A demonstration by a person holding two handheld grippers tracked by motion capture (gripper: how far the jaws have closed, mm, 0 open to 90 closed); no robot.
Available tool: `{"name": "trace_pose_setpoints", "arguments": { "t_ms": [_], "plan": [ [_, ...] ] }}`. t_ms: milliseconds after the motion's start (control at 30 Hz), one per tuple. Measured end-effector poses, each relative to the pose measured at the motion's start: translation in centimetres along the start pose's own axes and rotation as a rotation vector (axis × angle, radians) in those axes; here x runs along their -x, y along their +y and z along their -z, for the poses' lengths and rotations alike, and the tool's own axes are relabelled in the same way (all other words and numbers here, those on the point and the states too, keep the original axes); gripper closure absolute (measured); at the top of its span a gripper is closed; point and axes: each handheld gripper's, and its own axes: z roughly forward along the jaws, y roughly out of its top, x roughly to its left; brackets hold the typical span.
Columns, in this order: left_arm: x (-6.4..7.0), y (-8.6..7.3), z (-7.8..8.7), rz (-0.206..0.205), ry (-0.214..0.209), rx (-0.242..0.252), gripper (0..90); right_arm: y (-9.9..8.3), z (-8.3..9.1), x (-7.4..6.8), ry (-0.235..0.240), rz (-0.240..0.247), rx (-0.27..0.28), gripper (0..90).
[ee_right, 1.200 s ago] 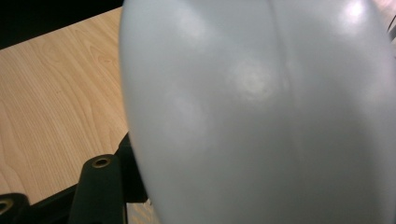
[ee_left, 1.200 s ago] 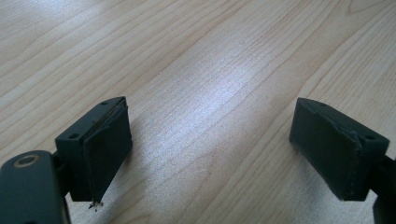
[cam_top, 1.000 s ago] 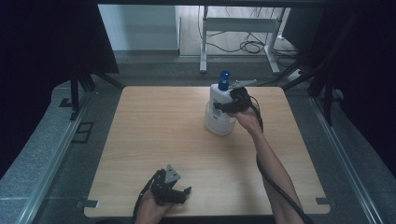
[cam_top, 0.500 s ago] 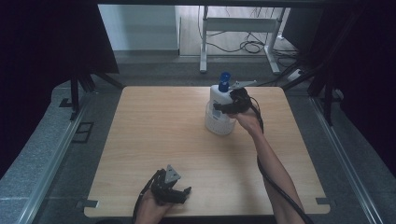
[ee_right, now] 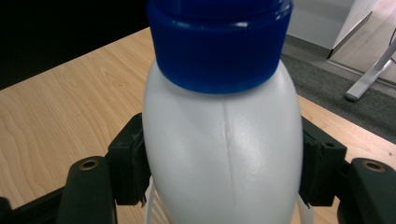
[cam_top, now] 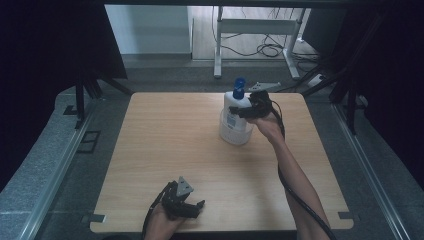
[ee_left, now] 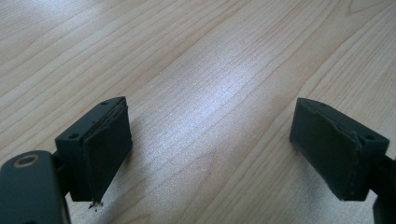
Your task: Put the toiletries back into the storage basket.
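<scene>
A white plastic bottle (cam_top: 233,107) with a blue screw cap (cam_top: 239,88) stands upright at the table's far right-centre. Its lower end sits in a round translucent white container (cam_top: 235,134). My right gripper (cam_top: 240,112) is shut on the bottle's upper body from the right. In the right gripper view the bottle (ee_right: 224,149) and its cap (ee_right: 219,42) are close up, with my right gripper (ee_right: 223,165) pressing a pad on each side. My left gripper (cam_top: 196,209) rests open near the table's front edge, over bare wood, and my left gripper (ee_left: 210,149) holds nothing.
The light wooden table (cam_top: 165,145) has grey floor on both sides. Beyond its far edge stands a white metal frame (cam_top: 255,30) with cables on the floor. The right forearm and the gripper's black cable (cam_top: 290,185) cross the table's right side.
The right gripper and the bottle have sunk slightly toward the container. The left gripper has not moved.
</scene>
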Motion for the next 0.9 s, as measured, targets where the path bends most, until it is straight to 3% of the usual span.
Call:
{"name": "trace_pose_setpoints", "arguments": {
  "t_ms": [500,733,900],
  "plan": [
    [0.0,0.0,0.0,0.001,-0.001,0.000,12.2,0.2,1.1,-0.3,-0.022,0.038,0.004,22.9],
    [0.0,0.0,0.0,0.000,0.000,-0.001,12.2,0.2,1.7,-0.6,-0.029,0.054,0.007,12.7],
    [0.0,0.0,0.0,0.000,0.000,-0.001,12.2,0.0,2.0,-0.6,-0.034,0.048,0.005,10.5]
  ]
}}
